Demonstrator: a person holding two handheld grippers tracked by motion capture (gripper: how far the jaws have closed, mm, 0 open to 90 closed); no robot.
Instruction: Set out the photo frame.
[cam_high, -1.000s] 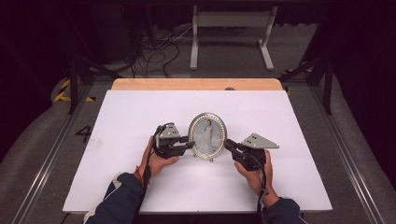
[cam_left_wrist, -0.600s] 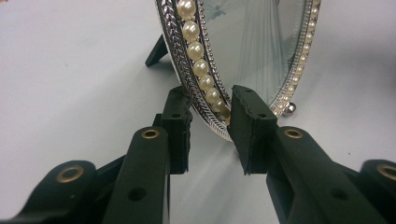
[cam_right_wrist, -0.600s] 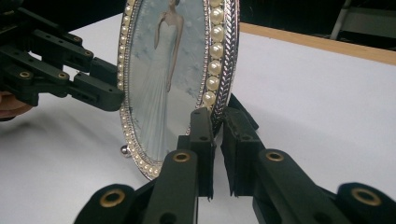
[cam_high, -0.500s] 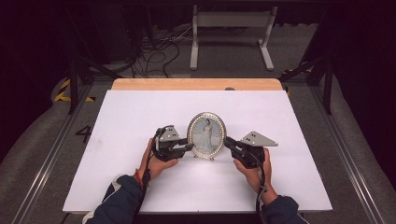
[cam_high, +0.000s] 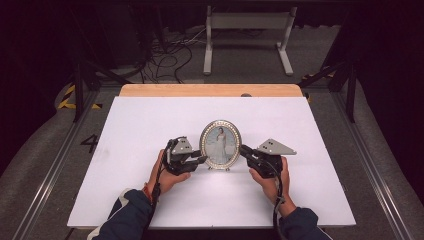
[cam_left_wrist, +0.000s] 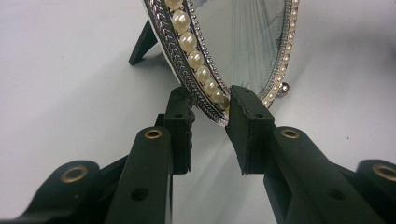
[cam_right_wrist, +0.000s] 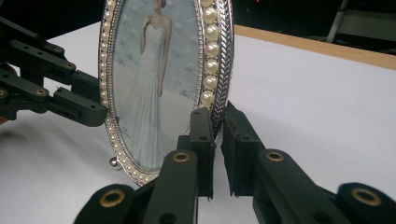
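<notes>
An oval silver picture frame (cam_high: 220, 144) with a pearl border and a photo of a person in a white gown stands upright on the white table top (cam_high: 150, 125). My left gripper (cam_high: 204, 159) holds its lower left rim. In the left gripper view the pads (cam_left_wrist: 243, 107) pinch the pearl edge of the frame (cam_left_wrist: 224, 46), and the black back leg (cam_left_wrist: 142, 42) rests on the table. My right gripper (cam_high: 242, 149) is shut on the lower right rim. In the right gripper view its jaws (cam_right_wrist: 215, 116) clamp the frame (cam_right_wrist: 154, 84), with the left gripper (cam_right_wrist: 95, 100) on the far side.
The white sheet covers a wooden board whose far edge (cam_high: 210, 90) shows. Beyond it lie floor cables (cam_high: 165, 55) and a white metal stand (cam_high: 247, 20). Metal rails (cam_high: 370, 165) run along both sides of the table.
The frame leaned a second ago and now stands more upright between the two grippers. Both hands have stayed in place.
</notes>
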